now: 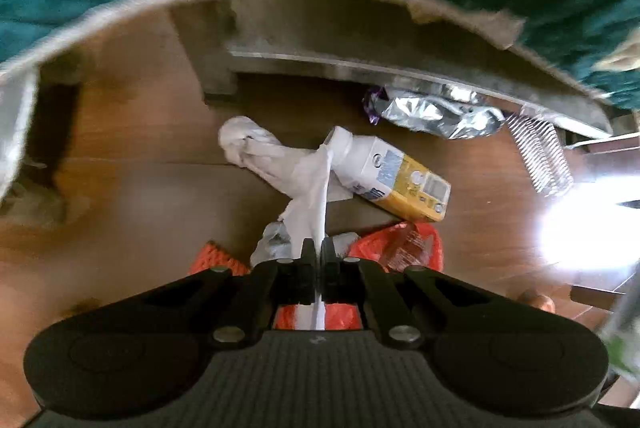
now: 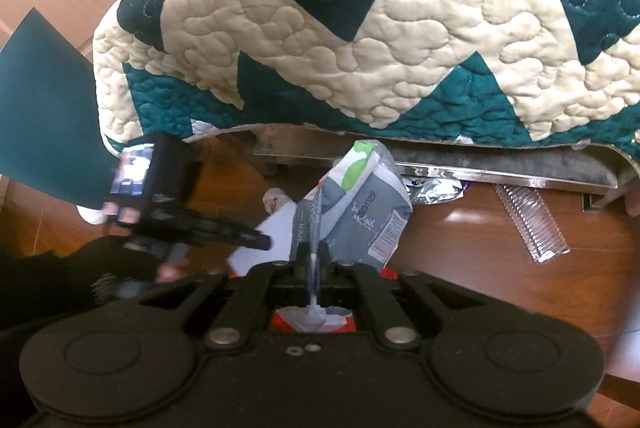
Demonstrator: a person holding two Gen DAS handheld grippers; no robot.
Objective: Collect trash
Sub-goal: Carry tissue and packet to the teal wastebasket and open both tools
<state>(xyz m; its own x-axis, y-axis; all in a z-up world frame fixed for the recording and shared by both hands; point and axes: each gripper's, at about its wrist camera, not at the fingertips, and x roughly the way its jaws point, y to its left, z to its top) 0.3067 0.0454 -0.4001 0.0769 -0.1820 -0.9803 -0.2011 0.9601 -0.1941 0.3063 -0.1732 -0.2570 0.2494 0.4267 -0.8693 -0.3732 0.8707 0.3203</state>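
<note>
My left gripper is shut on a white tissue and holds it above the wooden floor. Below it lie a crumpled white paper, a white and yellow carton and an orange plastic bag. My right gripper is shut on a grey, white and green paper package and holds it up in front of the bed. The left gripper shows in the right wrist view, with the white tissue hanging from it. The orange bag shows under my right gripper.
A bed with a teal and cream quilt hangs over a metal frame. A silver foil wrapper and a clear ribbed plastic piece lie by the frame. Bright glare marks the floor at right.
</note>
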